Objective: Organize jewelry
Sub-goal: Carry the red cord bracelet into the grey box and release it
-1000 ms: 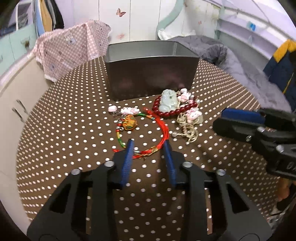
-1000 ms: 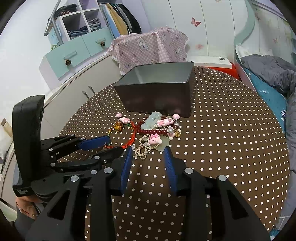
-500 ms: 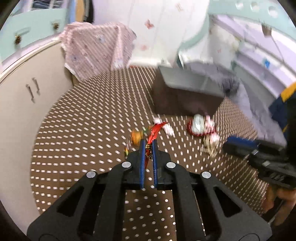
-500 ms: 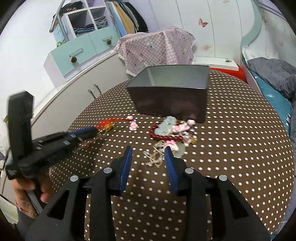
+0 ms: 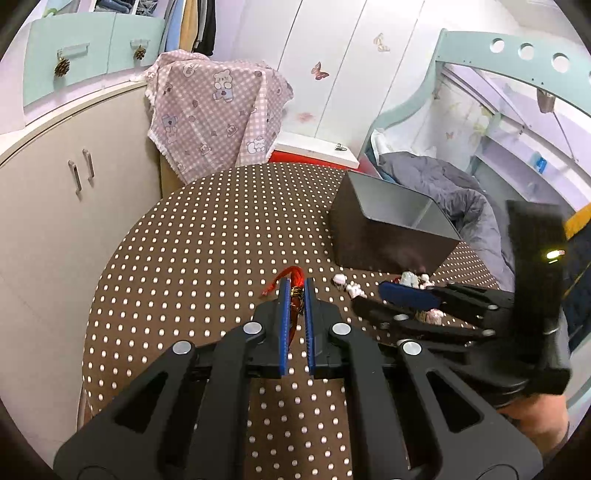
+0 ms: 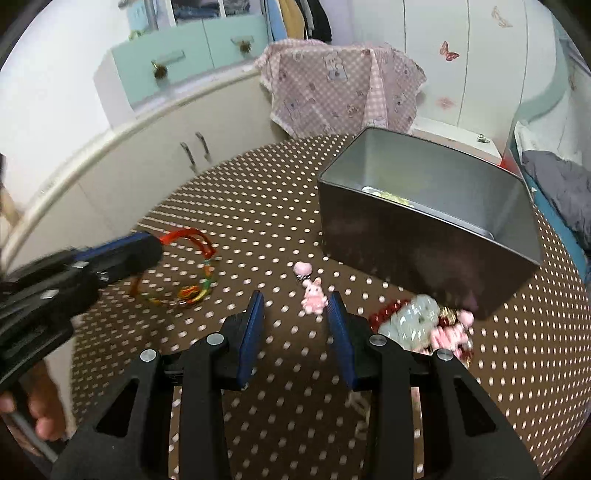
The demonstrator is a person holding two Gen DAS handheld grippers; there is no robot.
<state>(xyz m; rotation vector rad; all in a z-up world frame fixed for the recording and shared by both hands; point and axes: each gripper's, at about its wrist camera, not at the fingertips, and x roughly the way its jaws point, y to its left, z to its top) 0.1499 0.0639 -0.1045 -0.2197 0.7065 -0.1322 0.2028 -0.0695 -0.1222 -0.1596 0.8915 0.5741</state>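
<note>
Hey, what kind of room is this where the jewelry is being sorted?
Most likely a child's bedroom: a bunk bed frame with a grey duvet, butterfly stickers on white wardrobe doors, and hanging clothes above mint drawers.

The tin box (image 6: 424,236) stands on the bench (image 6: 258,221), with a bunny charm (image 6: 314,295) before it. A bead bracelet (image 6: 417,325) lies at its near right corner, the cord bracelet (image 6: 177,273) well to the left.

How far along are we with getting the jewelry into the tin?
Early. The tin already holds something pale at its bottom. The left hand-held gripper is shut on the red cord bracelet, lifted off the table. The right hand-held gripper is open near the pink bunny charm. The red bead bracelet and jade pendant remain outside.
</note>
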